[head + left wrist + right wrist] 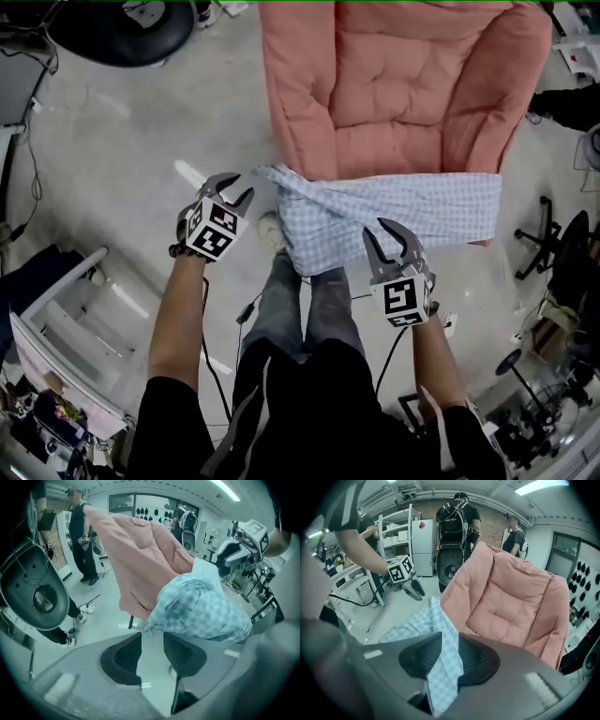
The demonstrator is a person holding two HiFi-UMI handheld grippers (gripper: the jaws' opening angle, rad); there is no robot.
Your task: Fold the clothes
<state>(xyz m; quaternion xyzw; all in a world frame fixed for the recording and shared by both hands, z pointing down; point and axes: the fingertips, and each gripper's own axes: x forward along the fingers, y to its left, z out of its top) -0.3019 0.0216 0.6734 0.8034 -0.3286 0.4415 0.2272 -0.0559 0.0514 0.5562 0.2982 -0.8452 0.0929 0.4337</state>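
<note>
Right gripper view has the right claw (450, 638) pinching a fold of the blue-checked garment (440, 616); the cloth fills the gap between both pads and hangs out below them. Left gripper view shows the left claw (152, 637) spread, with nothing between its pads but the pale floor (108, 616) behind, and a bunched corner of the garment (201, 611) just past its tips. From the head view, both claws are held out ahead of the person's legs (300, 300), the left claw (239, 186) just beside the garment's twisted left corner and the right claw (379, 234) at its lower edge. The garment (403, 211) is spread across the front edge of the pink armchair (403, 84) and droops off it toward the floor (122, 141). Beyond the chair's padded back (511, 597), several people (459, 508) stand near white shelving.
</note>
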